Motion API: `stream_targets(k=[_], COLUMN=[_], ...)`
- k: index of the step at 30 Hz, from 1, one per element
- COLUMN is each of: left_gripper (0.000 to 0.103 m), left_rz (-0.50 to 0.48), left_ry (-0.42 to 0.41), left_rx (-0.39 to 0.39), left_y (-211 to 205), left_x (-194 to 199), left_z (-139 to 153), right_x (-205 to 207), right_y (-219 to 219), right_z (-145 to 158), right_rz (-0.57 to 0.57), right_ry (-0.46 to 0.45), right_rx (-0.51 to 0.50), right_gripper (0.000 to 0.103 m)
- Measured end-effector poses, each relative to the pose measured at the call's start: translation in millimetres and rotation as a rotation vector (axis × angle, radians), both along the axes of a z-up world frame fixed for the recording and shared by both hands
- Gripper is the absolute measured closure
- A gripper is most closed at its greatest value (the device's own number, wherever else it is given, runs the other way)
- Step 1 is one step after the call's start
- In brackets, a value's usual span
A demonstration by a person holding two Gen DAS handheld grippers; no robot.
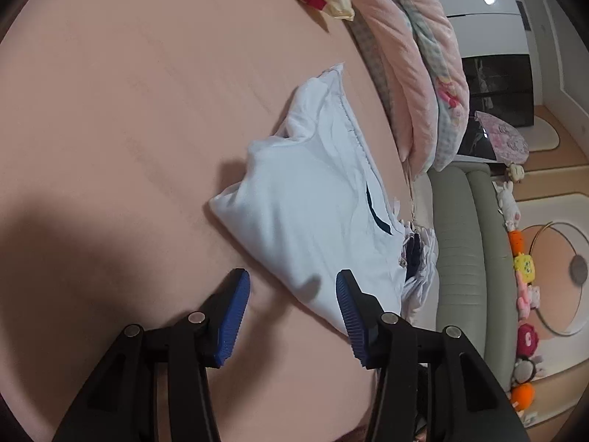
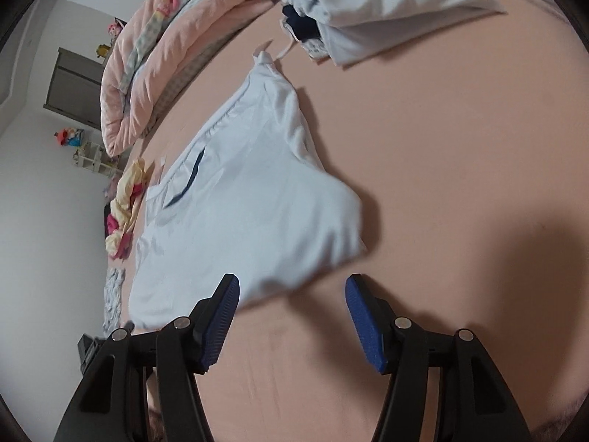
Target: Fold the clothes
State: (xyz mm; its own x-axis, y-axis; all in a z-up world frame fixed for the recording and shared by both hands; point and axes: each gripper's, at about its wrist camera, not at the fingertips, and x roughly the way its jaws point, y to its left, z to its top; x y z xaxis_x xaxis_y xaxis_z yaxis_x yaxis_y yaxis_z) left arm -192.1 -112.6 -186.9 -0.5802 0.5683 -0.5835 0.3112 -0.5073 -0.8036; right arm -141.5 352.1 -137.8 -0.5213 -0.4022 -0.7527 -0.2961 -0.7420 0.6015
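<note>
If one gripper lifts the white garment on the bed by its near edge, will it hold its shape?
Probably not. The white garment lies in soft creases and folded layers, so it would likely droop and unfold. It looks thin, so probably light. Pushed across the pink bed sheet, it would likely bunch rather than slide. Both grippers are open.

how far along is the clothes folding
Partly done, it seems. A folded pile already sits at the far end of the bed. The white garment lies partly folded and rumpled, with both grippers, left and right, open and holding nothing. A yellow-and-red heap looks unfolded.
</note>
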Motion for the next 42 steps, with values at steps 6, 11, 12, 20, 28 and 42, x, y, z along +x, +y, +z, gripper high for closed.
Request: stream_targets(k=[6, 11, 12, 20, 28, 42], left_gripper=[0.057, 0.059, 0.077, 0.085, 0.082, 0.079], left_rz=[0.039, 0.019, -0.003, -0.107, -0.116, -0.273], left_ry=[0.042, 0.068, 0.063, 0.068, -0.047, 0.047], left_rx=[-0.065, -0.186, -0.236, -0.272, -0.229, -0.560], left_y=[-0.4, 8.7, 14.0, 12.0, 4.2, -2.7], left_x=[-16.2, -31.3, -32.7, -0.1, 54.3, 2.9], left_z=[3.9, 9.1, 13.3, 43.5, 28.8, 101.3], right_x=[-26.9, -31.7, -34.3, -1.5, 45.8, 54.3], right_y=[-5.6, 1.7, -1.8, -22.6, -15.5, -12.7], right_z=[-5.0, -9.1, -7.3, 45.5, 19.3, 94.3], right_rz=[-0.069, -0.084, -0.068, -0.027, -0.007, -0.049], right_ry=[0.078, 0.130, 0.124, 0.247, 0.049, 0.186], right_rx=[0.064, 0.020, 0.069, 0.191, 0.162, 0.508], right_gripper=[0.043, 0.047, 0.068, 0.088, 0.089, 0.078])
